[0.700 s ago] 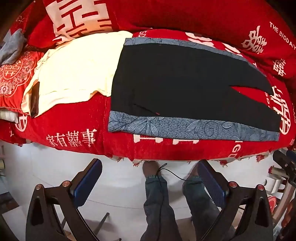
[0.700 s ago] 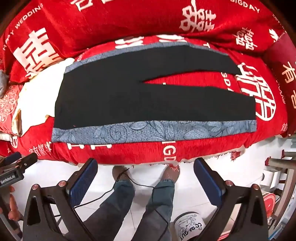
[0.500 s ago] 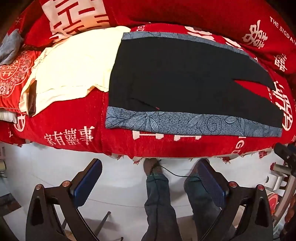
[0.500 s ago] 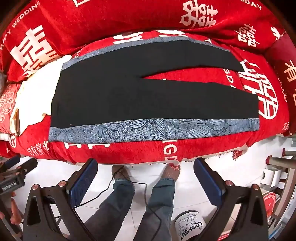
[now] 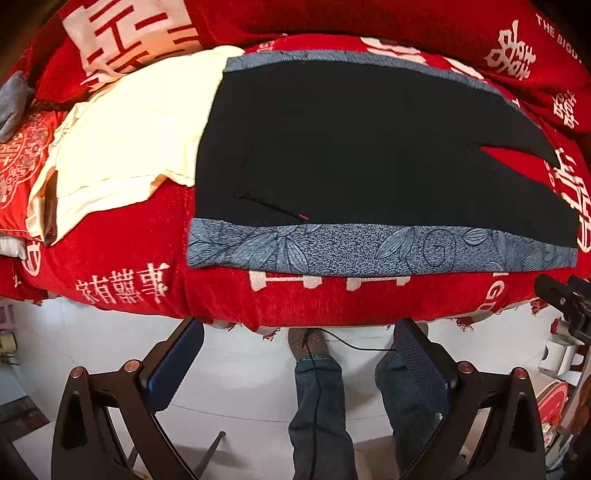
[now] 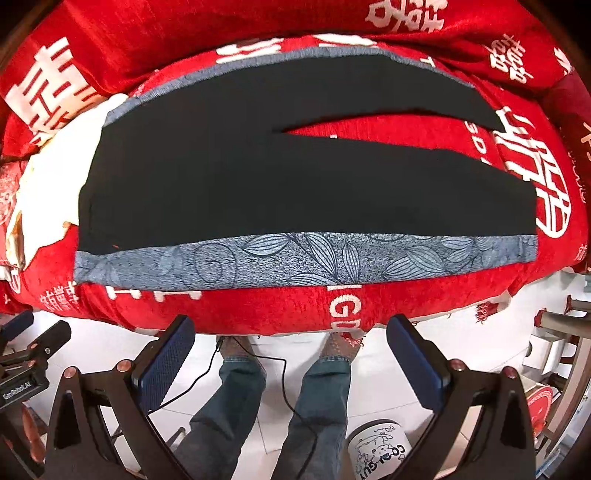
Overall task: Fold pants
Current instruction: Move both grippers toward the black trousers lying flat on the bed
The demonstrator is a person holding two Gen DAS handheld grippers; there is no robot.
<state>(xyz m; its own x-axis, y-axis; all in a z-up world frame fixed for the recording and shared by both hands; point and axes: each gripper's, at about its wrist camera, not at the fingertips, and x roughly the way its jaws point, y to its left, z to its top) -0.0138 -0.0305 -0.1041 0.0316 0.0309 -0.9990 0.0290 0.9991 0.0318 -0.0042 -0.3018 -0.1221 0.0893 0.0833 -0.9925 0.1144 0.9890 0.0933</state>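
Note:
Black pants (image 5: 351, 147) (image 6: 258, 177) with blue-grey leaf-patterned side stripes lie flat on a red sofa seat, waist to the left, the two legs spread in a narrow V to the right. My left gripper (image 5: 299, 354) hangs open above the floor just in front of the seat's edge, below the waist end. My right gripper (image 6: 291, 350) is also open, in front of the seat's edge below the legs. Nothing sits between either pair of blue pads.
A cream cloth (image 5: 122, 136) lies left of the pants' waist. Red cushions with white characters (image 6: 258, 22) back the seat. The person's jeans legs and feet (image 6: 295, 398) stand on white tiles with a black cable. A white bucket (image 6: 376, 446) stands at the lower right.
Both views have drawn closer to the sofa; the pants now appear larger and lower in frame. Both grippers stay open and the pants have not moved.

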